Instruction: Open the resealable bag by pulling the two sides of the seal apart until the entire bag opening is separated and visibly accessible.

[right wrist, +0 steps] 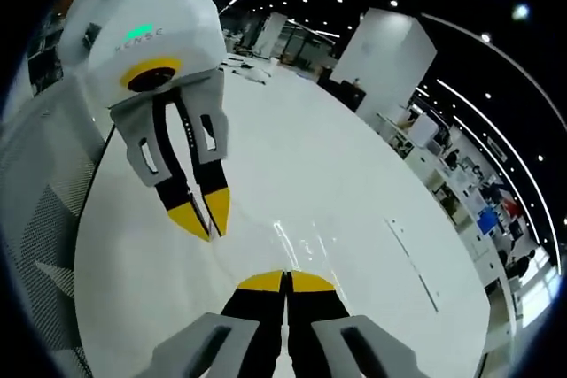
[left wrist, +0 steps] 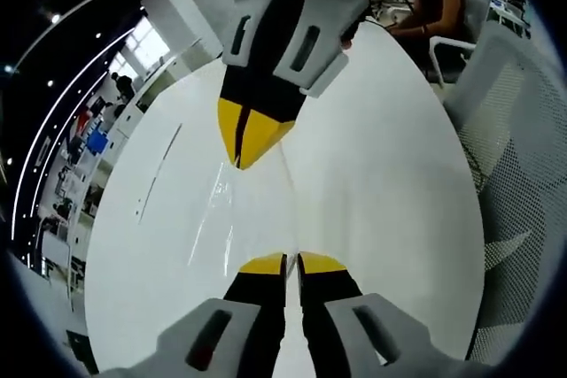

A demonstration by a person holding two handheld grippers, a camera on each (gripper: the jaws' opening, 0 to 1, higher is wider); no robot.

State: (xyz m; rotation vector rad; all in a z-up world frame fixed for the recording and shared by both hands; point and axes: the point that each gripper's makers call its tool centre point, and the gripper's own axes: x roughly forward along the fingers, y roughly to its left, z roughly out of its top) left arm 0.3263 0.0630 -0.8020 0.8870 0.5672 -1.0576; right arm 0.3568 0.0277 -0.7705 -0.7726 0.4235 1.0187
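Left gripper (left wrist: pixel 291 265), mine, grey-bodied with yellow-tipped black jaws, rises from the bottom of the left gripper view with its jaws pressed together, only a thin dark seam between them. My right gripper (left wrist: pixel 251 139), of the same make, reaches in from the top of that view, its tips likewise clenched to a point and aimed back at the left one.

Between the two sets of tips, on the glossy white oval table (left wrist: pixel 390 183), lies the clear plastic resealable bag (left wrist: pixel 217 210), seen mostly as pale glints and a faint crease running from one gripper toward the other. That crease suggests the film stretches along the line joining the tips, but the bag's outline is too faint to name its long axis or which way the seal faces. I cannot tell whether either pair of jaws has film caught in it, nor whether the bag holds anything.

From the right gripper view, the right gripper (right wrist: pixel 285 282) is drawn closed at the bottom, the bag (right wrist: pixel 297 241) glinting just beyond it on the table (right wrist: pixel 372 219), and the left gripper (right wrist: pixel 205 216) beside it at upper left.

A grey mesh-backed chair (left wrist: pixel 523 174) stands at the table's edge.
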